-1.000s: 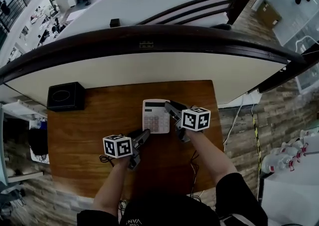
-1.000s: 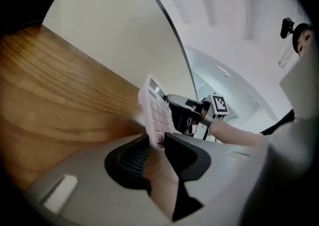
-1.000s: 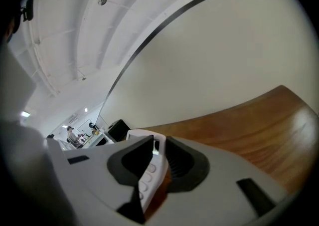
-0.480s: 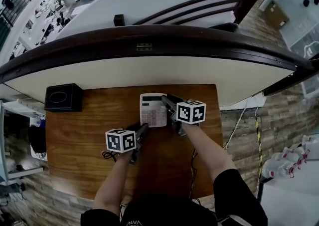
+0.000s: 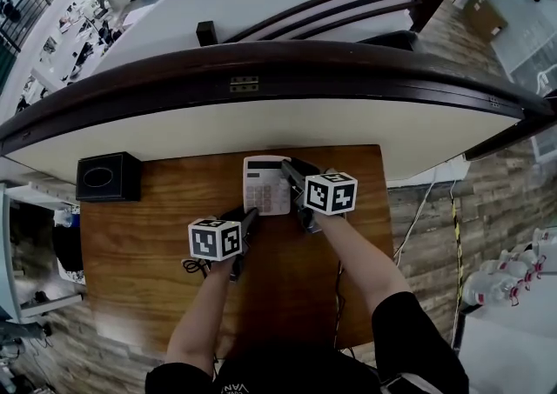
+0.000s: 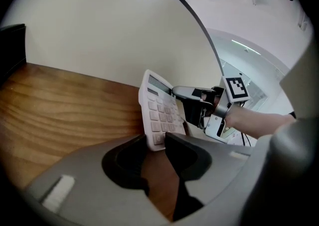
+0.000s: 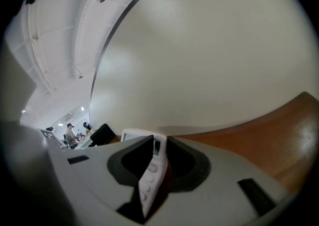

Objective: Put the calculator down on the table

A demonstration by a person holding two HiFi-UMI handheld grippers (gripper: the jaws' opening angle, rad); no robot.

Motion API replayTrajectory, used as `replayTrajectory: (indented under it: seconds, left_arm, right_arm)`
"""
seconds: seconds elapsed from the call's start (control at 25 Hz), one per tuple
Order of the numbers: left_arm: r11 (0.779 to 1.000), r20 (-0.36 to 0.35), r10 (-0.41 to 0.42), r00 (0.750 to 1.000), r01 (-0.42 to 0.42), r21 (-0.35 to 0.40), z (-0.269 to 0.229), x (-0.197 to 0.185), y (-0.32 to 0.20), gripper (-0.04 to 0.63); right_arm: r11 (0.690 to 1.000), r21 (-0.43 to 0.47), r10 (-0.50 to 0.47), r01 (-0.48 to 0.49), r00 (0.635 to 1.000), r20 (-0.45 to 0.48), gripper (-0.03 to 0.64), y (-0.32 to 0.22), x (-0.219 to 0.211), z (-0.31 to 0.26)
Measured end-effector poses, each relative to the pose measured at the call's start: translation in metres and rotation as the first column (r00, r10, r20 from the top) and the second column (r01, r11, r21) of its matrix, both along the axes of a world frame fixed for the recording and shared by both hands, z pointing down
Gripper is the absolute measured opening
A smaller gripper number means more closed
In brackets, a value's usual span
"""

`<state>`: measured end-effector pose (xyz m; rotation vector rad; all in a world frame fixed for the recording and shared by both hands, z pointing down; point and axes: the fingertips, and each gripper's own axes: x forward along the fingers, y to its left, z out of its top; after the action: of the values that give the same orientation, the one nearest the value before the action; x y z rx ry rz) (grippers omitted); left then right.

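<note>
The white calculator [image 5: 265, 185] is over the far middle of the wooden table [image 5: 148, 236], close to the wall. In the left gripper view the calculator [image 6: 158, 113] is tilted, keys facing right. My right gripper [image 5: 292, 173] is shut on its right edge; in the right gripper view that edge [image 7: 148, 172] sits between the pads [image 7: 154, 145]. My left gripper [image 5: 247, 218] is at the near left corner. Its jaws have just been opening, and the corner lies between the tips [image 6: 154, 142] with no visible pressing. I cannot tell whether the calculator touches the wood.
A black box [image 5: 108, 176] stands at the table's far left corner. A white curved wall with a dark rail [image 5: 261, 62] runs right behind the table. A thin cable [image 5: 185, 267] lies near my left hand. Bare wood [image 6: 60, 105] lies to the left of the calculator.
Both grippers and the calculator have moved toward the wall at the table's far edge. The left gripper has kept at the calculator's near left corner.
</note>
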<state>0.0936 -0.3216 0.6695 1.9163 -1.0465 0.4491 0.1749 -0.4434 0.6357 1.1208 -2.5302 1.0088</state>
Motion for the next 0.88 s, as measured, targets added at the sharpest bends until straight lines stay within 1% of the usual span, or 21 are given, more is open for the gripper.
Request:
replayTrajectory:
  seconds: [0.12, 0.24, 0.4, 0.64, 0.88]
  left_arm:
    - [1.0, 0.01, -0.001, 1.0, 0.001, -0.006, 0.003, -0.001, -0.003, 0.115]
    - [1.0, 0.036, 0.0, 0.999, 0.0, -0.007, 0.007, -0.001, -0.005, 0.121]
    - [1.0, 0.044, -0.012, 0.999, 0.013, -0.014, 0.01, 0.0, -0.006, 0.124]
    - [0.999, 0.054, -0.033, 0.998, 0.034, -0.02, 0.01, 0.0, -0.007, 0.127]
    - [0.999, 0.106, -0.039, 0.994, 0.04, -0.006, 0.013, -0.001, -0.008, 0.14]
  right_arm:
    - [1.0, 0.001, 0.008, -0.008, 1.0, -0.013, 0.06, -0.003, 0.0, 0.003]
    - [1.0, 0.012, 0.01, -0.01, 1.0, -0.028, 0.06, -0.005, -0.002, 0.005]
    - [0.999, 0.022, 0.028, -0.027, 0.998, -0.048, 0.06, -0.007, -0.002, 0.005]
    - [0.998, 0.054, 0.044, -0.038, 0.992, -0.117, 0.06, -0.008, -0.004, 0.006]
    - [0.996, 0.077, 0.055, -0.044, 0.988, -0.143, 0.06, -0.009, -0.006, 0.007]
